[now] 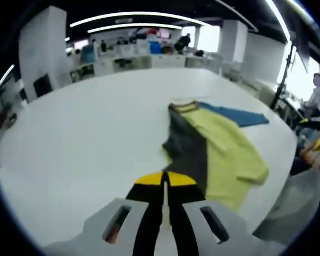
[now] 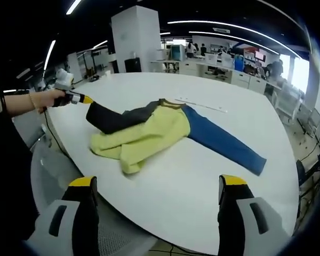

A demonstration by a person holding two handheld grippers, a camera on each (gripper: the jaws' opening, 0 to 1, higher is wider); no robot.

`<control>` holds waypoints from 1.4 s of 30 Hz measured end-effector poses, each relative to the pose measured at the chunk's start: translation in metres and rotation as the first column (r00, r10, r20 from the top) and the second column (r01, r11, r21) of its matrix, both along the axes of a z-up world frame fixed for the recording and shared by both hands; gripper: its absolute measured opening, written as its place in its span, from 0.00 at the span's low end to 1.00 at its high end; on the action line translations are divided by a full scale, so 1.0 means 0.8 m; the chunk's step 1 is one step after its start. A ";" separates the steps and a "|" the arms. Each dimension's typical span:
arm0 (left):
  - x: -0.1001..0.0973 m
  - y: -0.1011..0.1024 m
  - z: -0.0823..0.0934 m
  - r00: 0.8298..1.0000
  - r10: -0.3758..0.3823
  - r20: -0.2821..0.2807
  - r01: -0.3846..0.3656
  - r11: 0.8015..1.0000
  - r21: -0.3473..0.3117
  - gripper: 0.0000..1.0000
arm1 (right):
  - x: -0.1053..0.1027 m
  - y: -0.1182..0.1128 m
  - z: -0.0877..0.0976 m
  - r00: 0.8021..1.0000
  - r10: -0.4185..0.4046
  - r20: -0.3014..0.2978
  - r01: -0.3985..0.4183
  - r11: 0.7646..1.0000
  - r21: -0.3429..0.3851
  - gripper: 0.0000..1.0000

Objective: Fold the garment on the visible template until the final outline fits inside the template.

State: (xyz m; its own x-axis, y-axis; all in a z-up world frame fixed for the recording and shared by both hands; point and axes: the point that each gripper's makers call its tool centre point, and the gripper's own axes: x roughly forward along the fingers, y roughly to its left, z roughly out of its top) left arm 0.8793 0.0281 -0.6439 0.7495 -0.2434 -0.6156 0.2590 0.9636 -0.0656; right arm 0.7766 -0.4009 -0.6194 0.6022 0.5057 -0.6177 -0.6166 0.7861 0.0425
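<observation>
Soft knit cloth in three colours makes up the garment [image 2: 149, 130]: a yellow-green body bunched over itself, a dark grey sleeve [image 2: 109, 118] running out toward the table's [image 2: 202, 176] near-left edge, and a blue sleeve [image 2: 224, 141] lying flat and straight toward the right edge. It sits around the middle of the white table, closer to the edge where the person stands. By the look of it, the fabric is light and limp, will drape and slide easily on the smooth top, and will not hold a crease by itself, so folds are best made by pinching a cuff, hem corner or shoulder seam and laying it over slowly. The blue cuff at the sleeve's far end looks like a clean pinch point. I cannot make out a template outline on the table. In the right gripper view the left gripper [image 2: 87, 100] is at the end of the grey sleeve; in the left gripper view its jaws are closed together with no cloth plainly between them. The right gripper [image 2: 159, 186] hangs off the near edge, jaws wide apart and empty.
</observation>
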 end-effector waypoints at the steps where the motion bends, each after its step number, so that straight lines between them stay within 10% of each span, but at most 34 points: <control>1: 0.001 0.005 0.000 1.000 0.010 0.001 -0.010 1.000 -0.001 0.00 | 0.000 0.000 0.000 1.000 0.000 0.000 0.000 1.000 0.000 0.94; 19: 0.019 0.114 0.002 0.972 0.234 0.024 -0.234 0.972 0.008 0.00 | 0.000 -0.001 -0.001 1.000 -0.004 -0.005 0.004 1.000 -0.014 0.94; 42: 0.021 0.250 0.002 0.863 0.500 0.076 -0.503 0.864 0.027 0.00 | 0.003 0.008 -0.003 1.000 -0.002 -0.026 0.002 0.999 -0.035 0.94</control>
